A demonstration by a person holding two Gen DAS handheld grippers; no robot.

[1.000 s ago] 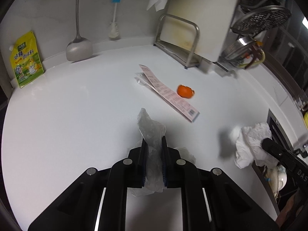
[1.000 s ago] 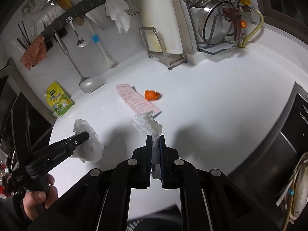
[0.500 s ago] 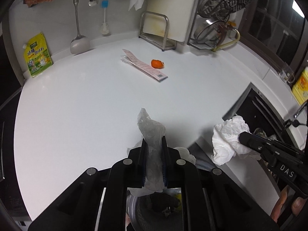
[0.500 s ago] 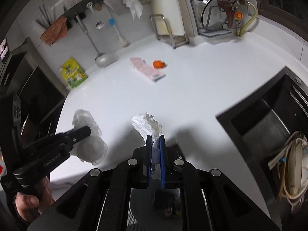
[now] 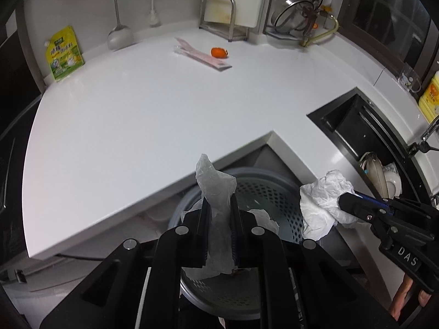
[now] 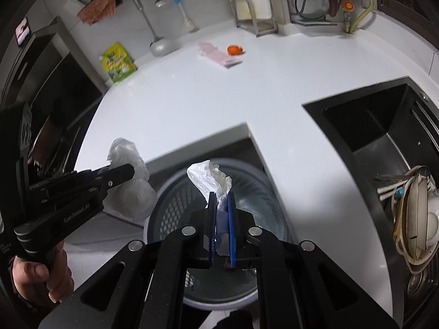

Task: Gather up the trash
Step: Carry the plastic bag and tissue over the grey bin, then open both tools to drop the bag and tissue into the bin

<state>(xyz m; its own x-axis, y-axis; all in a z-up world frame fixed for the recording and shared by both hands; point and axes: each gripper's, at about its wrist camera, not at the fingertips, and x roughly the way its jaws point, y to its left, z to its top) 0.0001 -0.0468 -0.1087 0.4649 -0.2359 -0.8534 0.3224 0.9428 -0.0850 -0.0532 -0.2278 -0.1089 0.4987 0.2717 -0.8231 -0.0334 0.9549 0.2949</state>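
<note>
My left gripper (image 5: 219,205) is shut on a crumpled clear plastic bag (image 5: 215,183), held over a round grey perforated trash bin (image 5: 274,194) that stands below the counter's inner corner. My right gripper (image 6: 219,200) is shut on a crumpled white tissue (image 6: 210,178), above the same trash bin (image 6: 178,203). In the left wrist view the right gripper (image 5: 343,201) and its tissue (image 5: 322,205) hang at the bin's right. In the right wrist view the left gripper (image 6: 129,171) and its bag (image 6: 131,183) hang at the bin's left. On the white counter far back lie a pink receipt (image 5: 203,56) and an orange peel (image 5: 218,52).
A black sink (image 6: 378,137) with stacked dishes (image 6: 417,213) lies to the right. A yellow-green pouch (image 5: 63,53), a ladle (image 5: 120,37), a cutting board rack (image 5: 225,19) and a dish rack (image 5: 296,13) line the back wall. A yellow bottle (image 5: 430,96) stands at far right.
Both grippers have drawn back from the counter top to over the trash bin below its edge, each still holding its trash. The receipt and peel now lie far off.
</note>
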